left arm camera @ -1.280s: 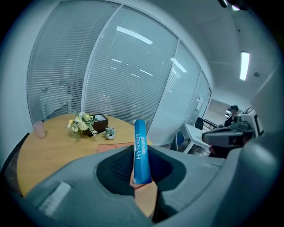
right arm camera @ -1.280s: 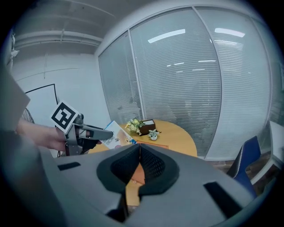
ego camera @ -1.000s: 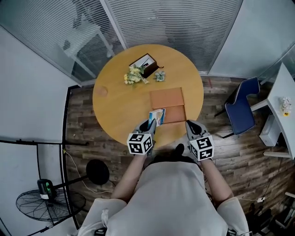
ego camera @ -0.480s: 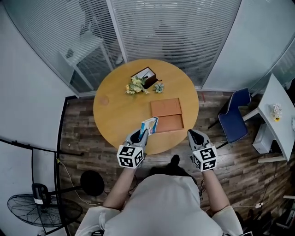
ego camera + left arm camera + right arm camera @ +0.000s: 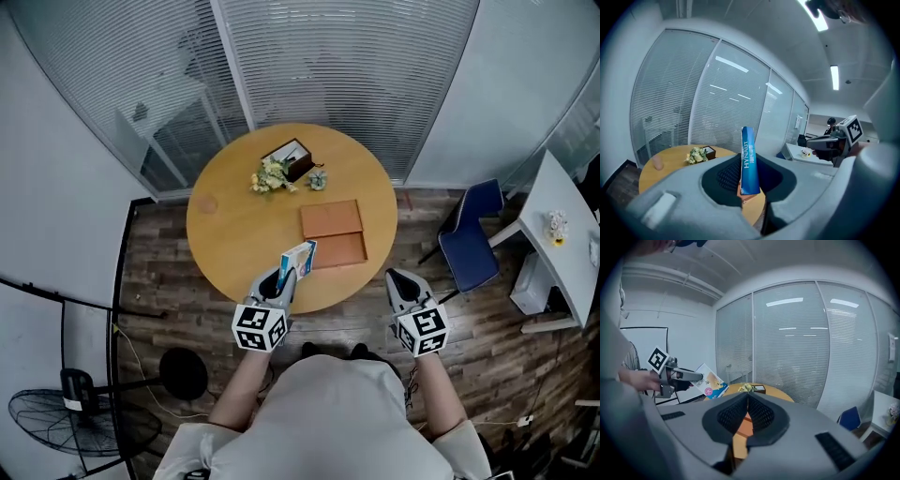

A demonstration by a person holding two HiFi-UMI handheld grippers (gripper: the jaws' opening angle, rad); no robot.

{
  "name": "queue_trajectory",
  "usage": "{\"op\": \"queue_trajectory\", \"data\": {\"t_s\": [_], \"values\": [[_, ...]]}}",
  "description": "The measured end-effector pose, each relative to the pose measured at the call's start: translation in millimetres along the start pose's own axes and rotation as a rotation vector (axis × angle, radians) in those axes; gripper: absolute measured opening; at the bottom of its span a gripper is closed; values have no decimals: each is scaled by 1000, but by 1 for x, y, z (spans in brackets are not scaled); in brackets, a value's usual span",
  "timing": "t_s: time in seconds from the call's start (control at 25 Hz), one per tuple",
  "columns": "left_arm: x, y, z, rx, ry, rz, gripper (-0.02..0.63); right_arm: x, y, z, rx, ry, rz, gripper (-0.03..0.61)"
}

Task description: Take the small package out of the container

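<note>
Over the last second the left gripper (image 5: 283, 276) has drawn back toward the person. It was over the near part of the tabletop (image 5: 234, 230) and is now at the tabletop's rim, at about 6 o'clock. The small package (image 5: 300, 253) has come with it. A second ago the package overlapped the near left corner of the container (image 5: 333, 234). Now it stands clear of that corner, at roughly 7 o'clock from the container and apart from it (the head camera has shifted too, so part of the change is only apparent). I judge the removal itself done; what is left is to decide where the package goes.

In the left gripper view the jaws are clamped on the package's lower end. Its narrow blue edge rises straight up from between the pads, nearly upright, toward 12 o'clock, and most of its length stands above the grip. In the head view its printed face tilts slightly toward 1 o'clock.

The container lies flat and open on the tabletop, its two orange panels side by side, and nothing shows inside it.

The right gripper (image 5: 401, 281) has also backed off the rim, to about 4 o'clock of the tabletop. Its jaws are together with nothing between them, well apart from the package.
</note>
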State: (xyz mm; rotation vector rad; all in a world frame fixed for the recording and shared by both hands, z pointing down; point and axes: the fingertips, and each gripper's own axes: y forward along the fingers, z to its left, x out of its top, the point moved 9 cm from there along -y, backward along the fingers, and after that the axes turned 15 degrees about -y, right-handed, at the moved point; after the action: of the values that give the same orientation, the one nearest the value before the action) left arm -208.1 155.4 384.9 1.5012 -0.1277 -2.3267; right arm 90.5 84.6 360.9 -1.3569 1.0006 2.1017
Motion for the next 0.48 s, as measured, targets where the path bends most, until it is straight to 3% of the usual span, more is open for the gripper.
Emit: {"op": "queue_trajectory", "data": {"t_s": [0.48], "values": [[1, -12, -34, 81, -20, -72, 74, -2, -7, -25, 62, -29, -57, 3]]}}
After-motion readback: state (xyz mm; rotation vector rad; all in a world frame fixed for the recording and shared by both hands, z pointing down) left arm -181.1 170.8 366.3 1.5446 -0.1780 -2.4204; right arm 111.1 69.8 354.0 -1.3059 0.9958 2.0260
